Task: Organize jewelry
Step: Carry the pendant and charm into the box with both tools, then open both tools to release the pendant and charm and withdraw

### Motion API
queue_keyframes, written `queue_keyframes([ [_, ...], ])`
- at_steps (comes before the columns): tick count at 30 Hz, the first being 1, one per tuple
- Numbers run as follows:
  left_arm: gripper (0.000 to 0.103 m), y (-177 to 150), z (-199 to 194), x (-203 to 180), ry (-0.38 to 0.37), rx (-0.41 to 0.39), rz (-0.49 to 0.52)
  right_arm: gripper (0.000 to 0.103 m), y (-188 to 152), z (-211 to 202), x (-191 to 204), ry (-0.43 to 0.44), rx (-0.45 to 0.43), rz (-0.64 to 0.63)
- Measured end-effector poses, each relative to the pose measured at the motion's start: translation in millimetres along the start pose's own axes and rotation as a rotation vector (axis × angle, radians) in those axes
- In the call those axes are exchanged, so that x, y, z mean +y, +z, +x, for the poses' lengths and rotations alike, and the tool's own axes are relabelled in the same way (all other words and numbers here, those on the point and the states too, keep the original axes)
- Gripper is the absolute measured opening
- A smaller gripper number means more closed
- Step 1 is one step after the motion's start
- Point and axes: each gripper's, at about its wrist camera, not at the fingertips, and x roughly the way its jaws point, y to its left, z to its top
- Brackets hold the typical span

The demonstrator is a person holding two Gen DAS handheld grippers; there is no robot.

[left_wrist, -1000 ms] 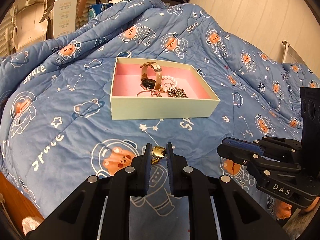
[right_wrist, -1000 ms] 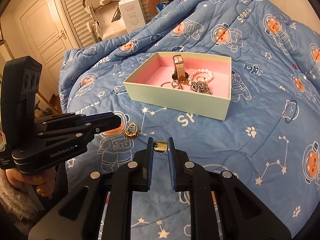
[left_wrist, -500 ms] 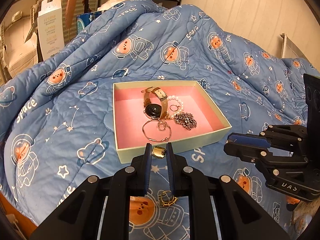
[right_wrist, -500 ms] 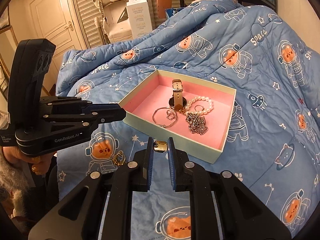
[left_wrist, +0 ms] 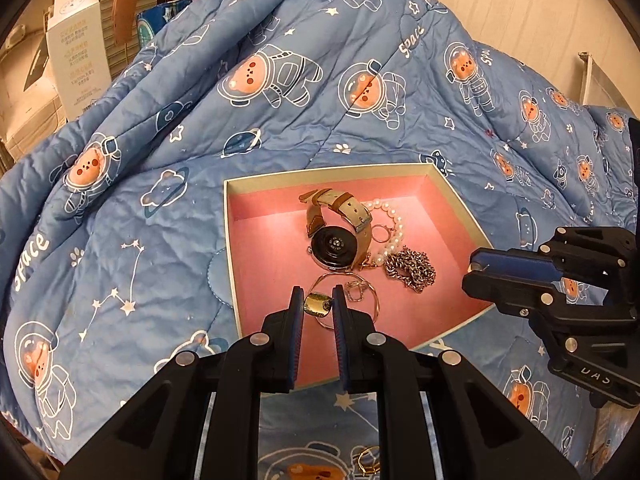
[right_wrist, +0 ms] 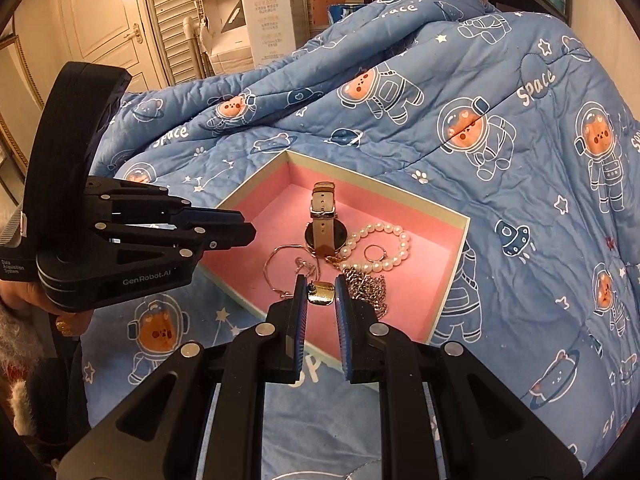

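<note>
A pale green box (left_wrist: 456,196) with a pink lining lies on the blue quilt. In it are a watch (left_wrist: 334,240), a pearl bracelet (left_wrist: 394,224), a silver chain (left_wrist: 412,268), a small ring (left_wrist: 382,234) and a thin bangle (left_wrist: 362,292). My left gripper (left_wrist: 318,300) hovers over the box's near part, shut on a small gold earring (left_wrist: 318,306). From the other side, my right gripper (right_wrist: 320,290) is shut on a second gold earring (right_wrist: 322,294) above the box (right_wrist: 456,264), close to the chain (right_wrist: 368,288). Each gripper shows in the other's view: the right (left_wrist: 480,276), the left (right_wrist: 240,234).
Another gold piece (left_wrist: 370,465) lies on the quilt (left_wrist: 120,240) below the left gripper. The quilt rises in a high fold behind the box. A white carton (right_wrist: 268,20), louvred doors and a shelf stand beyond the bed. A person's hand (right_wrist: 64,326) holds the left gripper.
Both grippers have carried their gold earrings forward from over the quilt to above the box's near part. The box now looks larger and closer. Their jaws have stayed shut.
</note>
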Motion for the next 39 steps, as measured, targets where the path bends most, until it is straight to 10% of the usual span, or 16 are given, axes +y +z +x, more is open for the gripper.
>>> queue_keyframes([
  [29, 0.015, 13, 41, -4, 0.016, 0.107, 0.003, 0.015, 22, 79, -22, -0.009, 0.165, -0.017],
  [37, 0.047, 14, 26, -9, 0.026, 0.064, 0.019, 0.017, 18, 80, -22, -0.011, 0.168, -0.041],
  [39, 0.054, 15, 19, -11, 0.049, 0.045, 0.034, 0.039, 18, 76, -22, -0.011, 0.154, -0.052],
])
